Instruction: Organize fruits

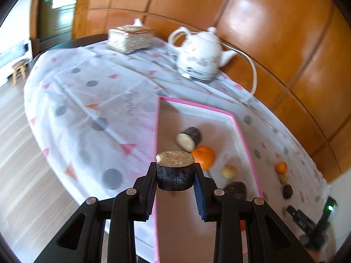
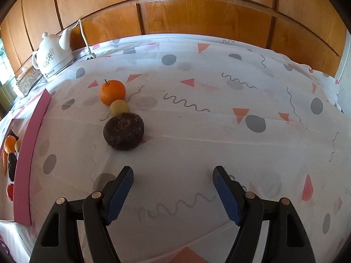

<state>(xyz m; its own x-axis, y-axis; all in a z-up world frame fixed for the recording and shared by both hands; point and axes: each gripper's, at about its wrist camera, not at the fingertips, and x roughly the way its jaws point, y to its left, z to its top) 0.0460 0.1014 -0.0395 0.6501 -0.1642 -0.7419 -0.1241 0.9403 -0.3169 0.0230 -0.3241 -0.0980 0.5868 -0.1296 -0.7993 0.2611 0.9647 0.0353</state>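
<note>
My left gripper (image 1: 175, 176) is shut on a short dark-skinned chunk with a pale cut top (image 1: 175, 169), held above the pink-rimmed box (image 1: 243, 140). In the box lie another cut dark chunk (image 1: 189, 138), an orange (image 1: 204, 156), a small yellowish fruit (image 1: 228, 171) and a dark round fruit (image 1: 236, 189). My right gripper (image 2: 173, 188) is open over the bare cloth. Ahead of it and to the left, an orange (image 2: 112, 92), a small yellowish fruit (image 2: 119, 109) and a dark brown round fruit (image 2: 123, 130) stand in a row. The box edge (image 2: 30, 153) shows at the far left.
A white teapot (image 1: 199, 54) with a cord stands at the back of the table, a woven tissue box (image 1: 129, 38) beside it. Wooden wall panels (image 2: 197, 11) run behind the table. The table edge drops to a wood floor (image 1: 19, 144) on the left. A dark device with a green light (image 1: 329, 208) shows at the right.
</note>
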